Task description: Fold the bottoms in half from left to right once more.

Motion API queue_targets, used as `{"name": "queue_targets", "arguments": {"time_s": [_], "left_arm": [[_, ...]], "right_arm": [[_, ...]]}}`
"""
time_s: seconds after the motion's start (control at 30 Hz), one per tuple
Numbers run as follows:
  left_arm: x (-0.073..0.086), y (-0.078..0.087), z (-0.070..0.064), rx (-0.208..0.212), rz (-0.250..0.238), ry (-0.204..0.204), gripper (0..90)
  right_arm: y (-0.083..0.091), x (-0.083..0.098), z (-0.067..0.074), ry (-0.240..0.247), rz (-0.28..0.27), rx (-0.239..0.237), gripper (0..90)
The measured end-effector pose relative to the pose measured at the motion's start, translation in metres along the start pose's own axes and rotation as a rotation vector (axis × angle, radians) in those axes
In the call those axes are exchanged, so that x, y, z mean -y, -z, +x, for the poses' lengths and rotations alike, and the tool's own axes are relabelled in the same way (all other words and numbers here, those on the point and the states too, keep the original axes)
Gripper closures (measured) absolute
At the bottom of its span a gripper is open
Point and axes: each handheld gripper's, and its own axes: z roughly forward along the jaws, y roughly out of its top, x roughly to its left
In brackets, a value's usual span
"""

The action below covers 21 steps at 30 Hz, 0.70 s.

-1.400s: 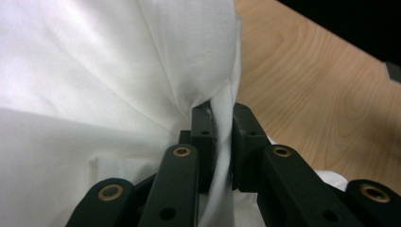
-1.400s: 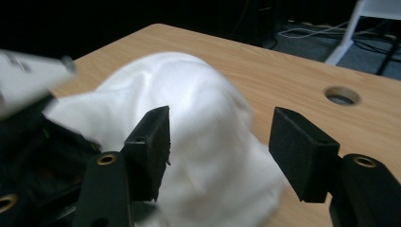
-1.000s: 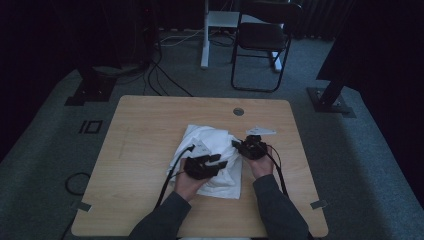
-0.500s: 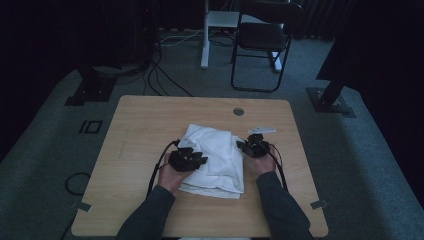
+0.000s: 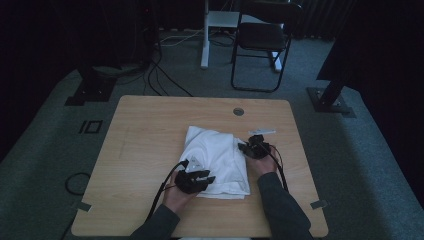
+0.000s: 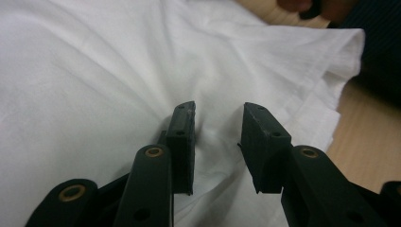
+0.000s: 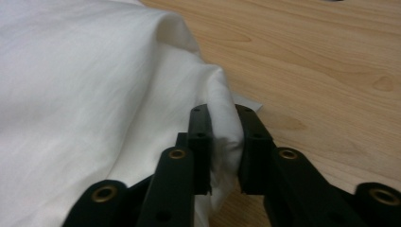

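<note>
A folded white garment (image 5: 215, 160) lies in the middle of the wooden counter (image 5: 150, 130), a little toward the person's side. The left tongs (image 5: 200, 179) sit at the cloth's seven o'clock corner in the high view, and the left gripper view shows their jaws standing apart over a small ridge of fabric, pads off the cloth on both sides: released, nothing pinched. Over at three o'clock on the garment, the right tongs (image 5: 248, 148) are on its edge; the right gripper view shows a fold of white cloth (image 7: 222, 127) bunched between the two black jaws, pressed from both sides, so they are grasping the garment even as those jaws have just been easing wider. A small pale strip (image 5: 261, 132) lies on the counter just beyond the right tongs, at their twelve o'clock.
</note>
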Motion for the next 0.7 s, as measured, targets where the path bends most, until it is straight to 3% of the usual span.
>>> {"name": "queue_targets", "arguments": {"time_s": [0.17,0.27,0.43,0.6,0.7], "left_arm": [[0.002,0.0,0.002,-0.039,-0.02,0.02,83.1],[0.001,0.006,-0.002,-0.05,-0.04,0.012,88.4],[-0.002,0.016,-0.007,-0.063,-0.063,-0.015,89.2],[-0.001,0.016,-0.007,-0.059,-0.072,-0.011,89.5],[-0.001,0.017,-0.007,-0.054,-0.079,-0.011,89.5]], "right_arm": [[0.023,-0.012,0.003,0.015,-0.079,0.031,56.9],[0.037,-0.023,0.008,0.03,-0.135,0.035,55.9],[0.045,-0.033,0.019,0.052,-0.186,0.011,58.1],[0.032,-0.037,0.029,0.05,-0.148,-0.065,56.7],[0.014,-0.039,0.026,-0.009,-0.101,-0.119,52.2]]}}
